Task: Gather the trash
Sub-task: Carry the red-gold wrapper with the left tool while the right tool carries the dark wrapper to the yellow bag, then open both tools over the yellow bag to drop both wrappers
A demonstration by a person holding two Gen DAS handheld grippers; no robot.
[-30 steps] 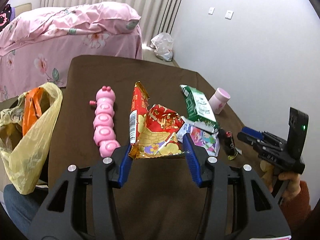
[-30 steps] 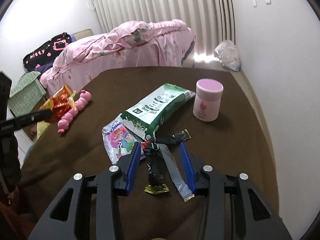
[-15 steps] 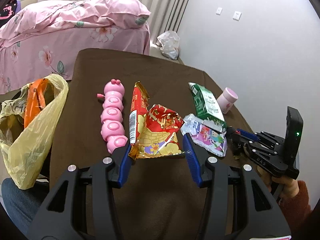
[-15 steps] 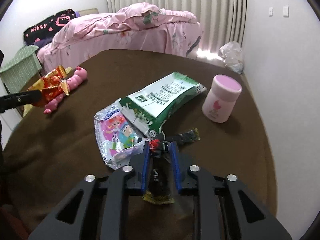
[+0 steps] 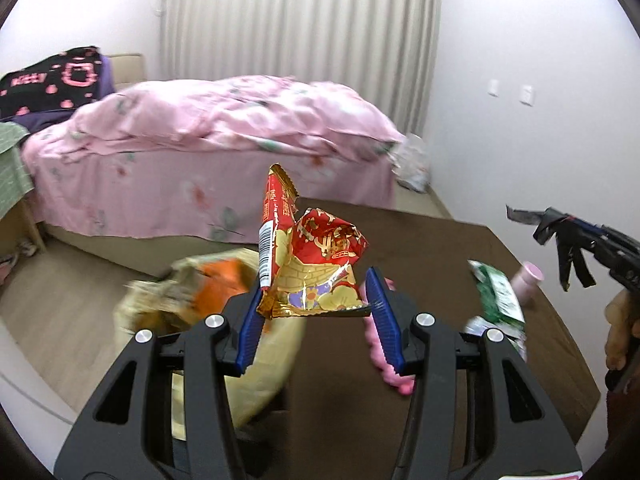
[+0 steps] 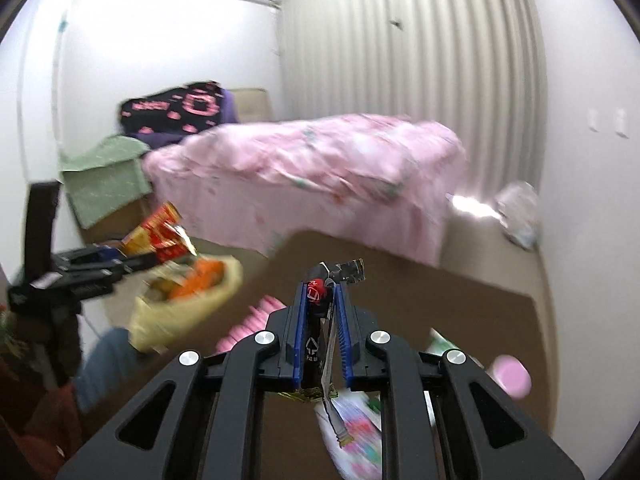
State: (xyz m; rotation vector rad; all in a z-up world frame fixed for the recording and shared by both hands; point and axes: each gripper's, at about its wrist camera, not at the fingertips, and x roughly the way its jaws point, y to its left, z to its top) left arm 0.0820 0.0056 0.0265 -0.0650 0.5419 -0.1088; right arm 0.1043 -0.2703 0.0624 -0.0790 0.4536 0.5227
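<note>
The red and gold snack wrapper [image 5: 316, 264] is clamped crumpled between the blue pads of the left gripper [image 5: 316, 312], raised clear of the brown table [image 5: 440, 248]; one long flap stands up toward 12 o'clock. In the right wrist view the same wrapper [image 6: 160, 236] shows at 9 o'clock, carried by the left gripper [image 6: 132, 258].

Below and at 8 o'clock of the wrapper hangs the open yellow bag [image 5: 256, 360], blurred, with something orange [image 5: 218, 284] inside; it sits at the table's left edge.

The right gripper [image 6: 322, 312] has its jaws narrow and closing, pinching a dark wrapper [image 6: 316, 320] whose twisted end pokes out past the fingertips. In the left wrist view this dark wrapper [image 5: 560, 240] dangles at 3 o'clock from the right gripper [image 5: 576, 232], with a hand [image 5: 618, 320] below it.

On the table lie a pink toy [image 5: 384, 364], a green packet [image 5: 498, 292], a pink jar [image 5: 528, 280] and a cartoon-printed packet [image 6: 356, 436].

Beyond the table stands a bed with a pink quilt [image 5: 224, 128], a curtain [image 5: 300, 20] behind it, and a white bag [image 5: 414, 164] on the floor by the wall.
</note>
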